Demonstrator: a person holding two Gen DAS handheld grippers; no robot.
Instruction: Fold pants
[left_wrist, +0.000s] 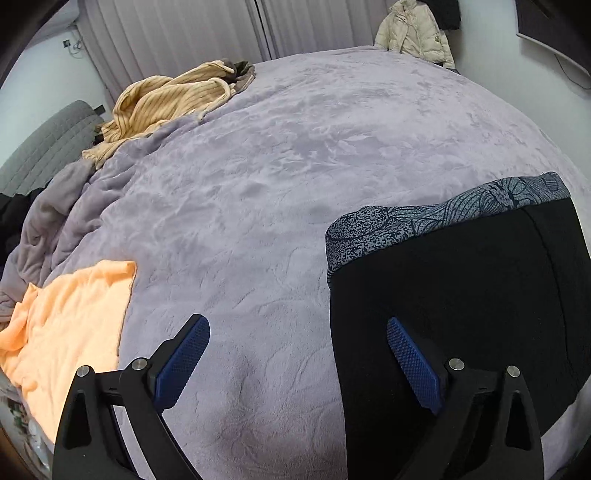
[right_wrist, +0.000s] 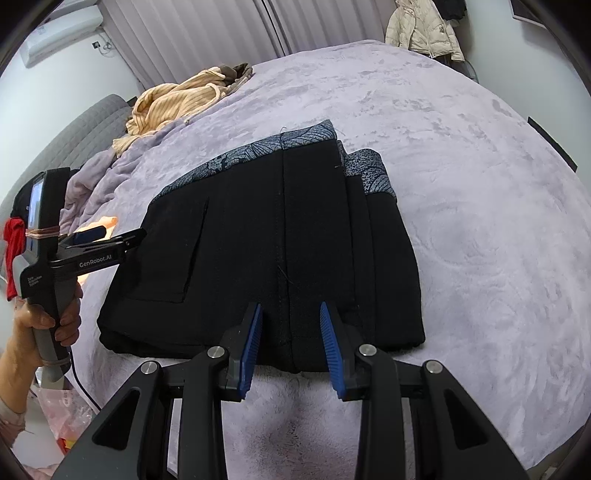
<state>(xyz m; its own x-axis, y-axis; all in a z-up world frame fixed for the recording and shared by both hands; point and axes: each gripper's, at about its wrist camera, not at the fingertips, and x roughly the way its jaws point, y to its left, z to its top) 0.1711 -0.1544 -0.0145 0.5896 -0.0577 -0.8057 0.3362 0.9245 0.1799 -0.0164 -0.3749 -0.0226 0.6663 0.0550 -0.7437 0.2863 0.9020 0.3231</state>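
Pants lie folded into a compact black stack on the lilac blanket, toward the near edge of the bed. Patterned grey waistband faces the far side; a second waistband layer shows at the right of the stack, stepped slightly nearer. A pocket seam is visible on the top layer, left half. Centre seam runs near to far.

Right gripper: jaws partly apart, blue pads either side of the centre seam at the near edge of the stack. Pads sit above the cloth; no fabric is pinched between them that I can see, though contact with the top layer cannot be ruled out.

Left gripper: jaws wide apart, nothing between them but blanket. Its right finger is over the left edge of the pants; its left finger is over bare blanket. In the right wrist view the same tool sits at the left of the stack, held by a hand around the grey handle, tips just beside the pants' left edge.

Other items: orange cloth at near left; striped tan garment at far left; cream jacket hanging beyond the far edge; curtain behind.
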